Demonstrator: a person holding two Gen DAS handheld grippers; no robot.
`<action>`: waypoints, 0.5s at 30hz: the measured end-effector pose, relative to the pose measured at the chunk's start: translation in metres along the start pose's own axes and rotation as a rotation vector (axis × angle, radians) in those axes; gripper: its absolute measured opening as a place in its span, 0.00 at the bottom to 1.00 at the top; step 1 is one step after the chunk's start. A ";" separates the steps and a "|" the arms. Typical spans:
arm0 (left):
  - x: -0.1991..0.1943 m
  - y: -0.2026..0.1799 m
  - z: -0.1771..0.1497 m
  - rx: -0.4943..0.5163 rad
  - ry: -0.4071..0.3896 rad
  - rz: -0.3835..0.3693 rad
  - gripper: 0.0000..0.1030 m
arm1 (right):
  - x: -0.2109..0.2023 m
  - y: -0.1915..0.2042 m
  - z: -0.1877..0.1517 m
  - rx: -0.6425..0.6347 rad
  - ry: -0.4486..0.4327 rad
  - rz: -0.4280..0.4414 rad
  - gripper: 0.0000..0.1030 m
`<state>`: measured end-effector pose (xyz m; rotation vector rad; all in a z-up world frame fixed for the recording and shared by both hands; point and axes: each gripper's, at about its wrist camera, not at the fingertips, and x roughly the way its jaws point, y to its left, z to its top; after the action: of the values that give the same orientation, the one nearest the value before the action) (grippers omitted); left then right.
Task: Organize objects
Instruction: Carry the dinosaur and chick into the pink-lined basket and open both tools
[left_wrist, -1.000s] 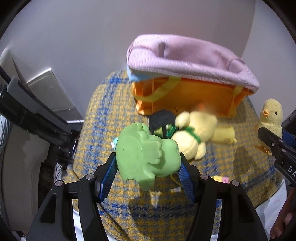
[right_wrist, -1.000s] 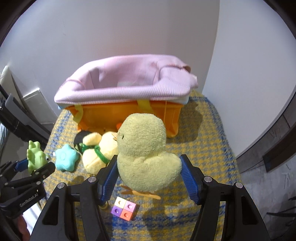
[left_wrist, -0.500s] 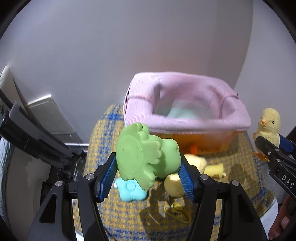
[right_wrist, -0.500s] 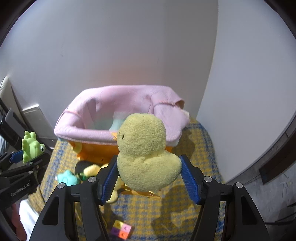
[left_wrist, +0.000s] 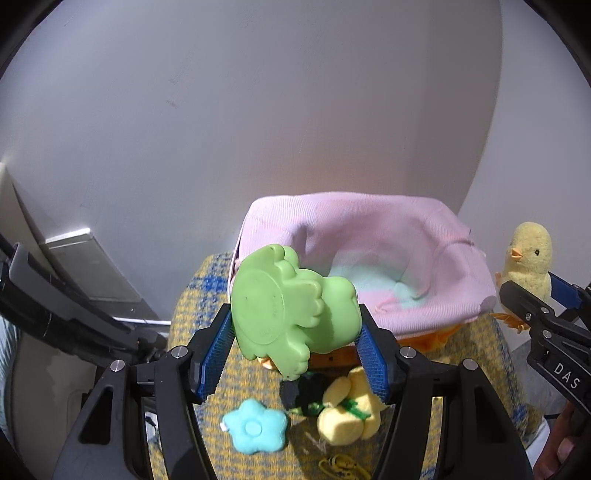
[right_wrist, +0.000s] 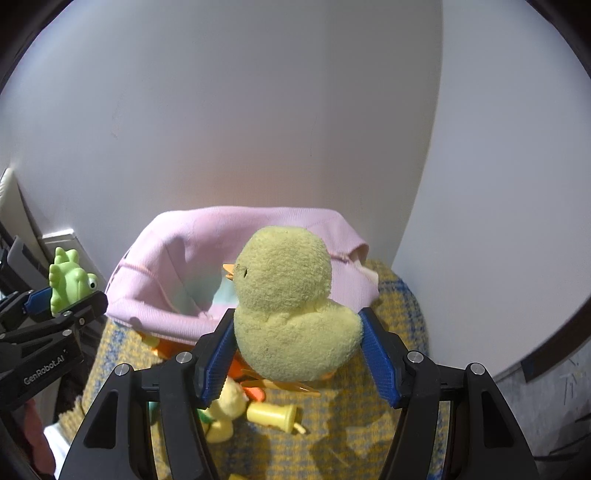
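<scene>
Pink-lined basket sits at the far side of the checked cloth, open mouth up, just ahead of both grippers. Right gripper clamps the plush chick near its right rim; left gripper clamps the green dinosaur toy at its left rim, about equally close.

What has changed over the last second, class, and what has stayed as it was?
Both grippers rose and moved toward the pink-lined basket, whose inside now shows. The left gripper carried up the green dinosaur toy, and the right gripper the yellow plush chick. Neither toy was let go. The teal flower toy and the yellow plush with the green ribbon stayed on the checked cloth.
</scene>
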<state>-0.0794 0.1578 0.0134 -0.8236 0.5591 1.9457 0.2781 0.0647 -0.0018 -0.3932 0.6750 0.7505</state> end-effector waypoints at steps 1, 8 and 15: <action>0.002 -0.001 0.003 -0.001 0.000 -0.003 0.61 | 0.001 0.001 0.003 -0.001 -0.003 0.001 0.62; 0.018 -0.002 0.021 0.007 0.002 -0.017 0.61 | 0.014 0.002 0.024 -0.009 -0.010 0.003 0.62; 0.033 -0.005 0.033 0.013 0.017 -0.030 0.61 | 0.027 0.000 0.037 -0.015 0.006 0.007 0.62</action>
<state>-0.0971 0.2010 0.0112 -0.8366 0.5653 1.9074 0.3085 0.0985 0.0064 -0.4075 0.6770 0.7612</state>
